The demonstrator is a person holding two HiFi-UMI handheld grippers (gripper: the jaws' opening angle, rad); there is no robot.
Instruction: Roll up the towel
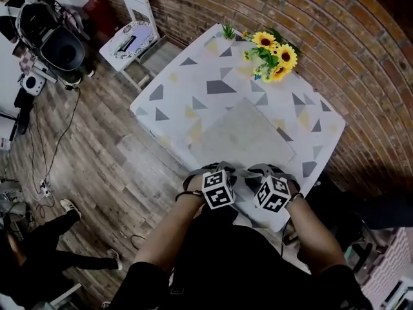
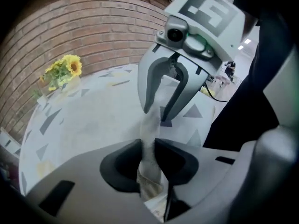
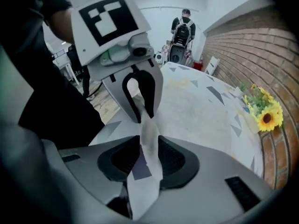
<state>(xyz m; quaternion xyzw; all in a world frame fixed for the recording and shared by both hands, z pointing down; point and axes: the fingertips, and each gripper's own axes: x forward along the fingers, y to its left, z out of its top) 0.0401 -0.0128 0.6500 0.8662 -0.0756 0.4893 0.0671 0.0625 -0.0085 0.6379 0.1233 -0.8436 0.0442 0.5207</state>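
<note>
My left gripper (image 2: 148, 146) and right gripper (image 3: 148, 148) each pinch the near edge of the towel (image 1: 242, 134), jaws nearly closed on thin fabric; the rest lies flat on the table (image 1: 193, 76). I judge one pinch could slip, skewing the roll. No container visible; the sunflowers (image 1: 271, 55) hide any vase.

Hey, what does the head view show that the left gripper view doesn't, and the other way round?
Only the head view: the towel spread across the table, the white chair and the wooden floor.

Only the left gripper view: the left gripper with its jaws closed on the towel's near edge, and the right gripper facing it on that same edge.

Both: the sunflowers, the brick wall, the table's triangle pattern and the towel.
</note>
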